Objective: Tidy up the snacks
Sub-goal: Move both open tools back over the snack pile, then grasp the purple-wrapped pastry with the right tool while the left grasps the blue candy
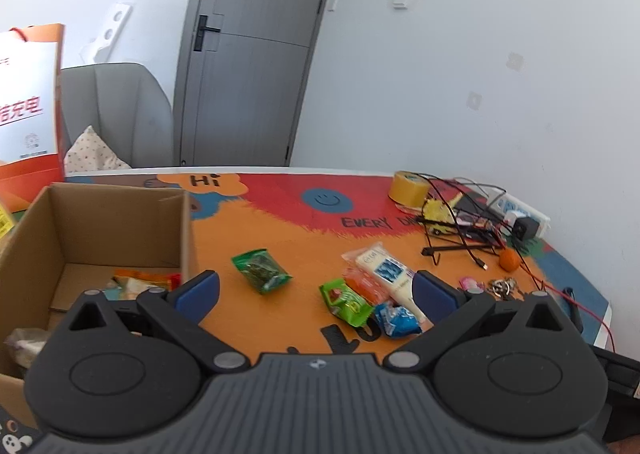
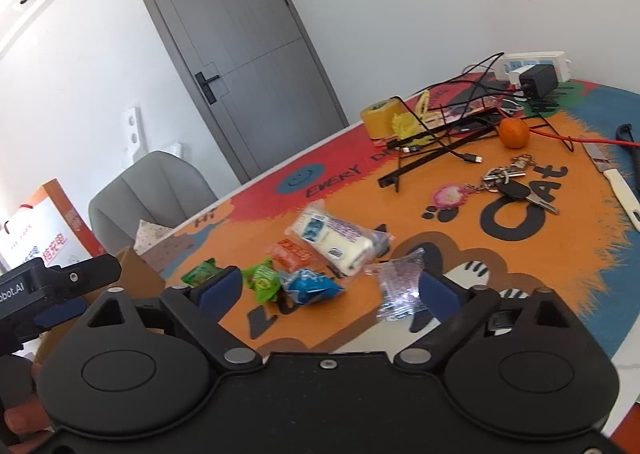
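The right gripper [image 2: 328, 294] hangs with jaws wide and empty over the counter [image 2: 540, 274]; the clear crinkly packet [image 2: 396, 286] lies just inside its right jaw, nearer than the left gripper [image 1: 316, 290], also wide.

1. The table [image 2: 560, 254] was covered by a bright cartoon mat [image 1: 280, 238] in orange, red and blue, printed with "Hi", a smiley and "CAT".
2. A cardboard box [image 1: 120, 222] stood open at its left end.
3. Near the middle lay loose snacks: a green packet [image 1: 260, 269] alone, then a cluster of a lime packet [image 1: 344, 300], an orange packet [image 1: 362, 286], a blue packet [image 1: 396, 319] and a long white packet [image 1: 390, 274], touching one another.
4. A clear silvery wrapper [image 2: 398, 286] lay just beside that cluster.
5. Farther back sat a roll of yellow tape [image 1: 408, 188], a black wire stand [image 1: 460, 248], tangled cables [image 2: 460, 134], a power strip [image 2: 532, 63] and a tangerine [image 2: 514, 133].
6. A bunch of keys [image 2: 508, 184] with a pink fob [image 2: 450, 196] and a white-handled knife [image 2: 618, 186] lay towards the right edge.
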`<move>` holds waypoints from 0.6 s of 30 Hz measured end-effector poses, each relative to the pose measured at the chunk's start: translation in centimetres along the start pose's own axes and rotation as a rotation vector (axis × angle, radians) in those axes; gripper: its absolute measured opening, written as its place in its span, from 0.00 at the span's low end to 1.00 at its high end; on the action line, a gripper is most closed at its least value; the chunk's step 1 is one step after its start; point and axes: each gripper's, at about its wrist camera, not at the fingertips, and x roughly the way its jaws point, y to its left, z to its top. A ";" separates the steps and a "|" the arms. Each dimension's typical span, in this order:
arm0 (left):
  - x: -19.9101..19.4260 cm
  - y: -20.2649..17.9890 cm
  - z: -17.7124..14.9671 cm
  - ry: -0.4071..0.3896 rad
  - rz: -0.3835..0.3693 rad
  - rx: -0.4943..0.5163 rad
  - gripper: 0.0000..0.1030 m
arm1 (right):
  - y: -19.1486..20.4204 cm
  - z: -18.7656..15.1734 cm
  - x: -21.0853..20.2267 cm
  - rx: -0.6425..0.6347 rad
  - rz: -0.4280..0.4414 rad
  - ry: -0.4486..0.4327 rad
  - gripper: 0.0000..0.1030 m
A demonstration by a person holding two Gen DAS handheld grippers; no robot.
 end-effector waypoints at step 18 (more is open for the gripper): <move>6.2 -4.4 -1.4 0.106 -0.037 0.061 0.82 | -3.4 0.0 4.4 -0.001 -0.056 0.053 0.70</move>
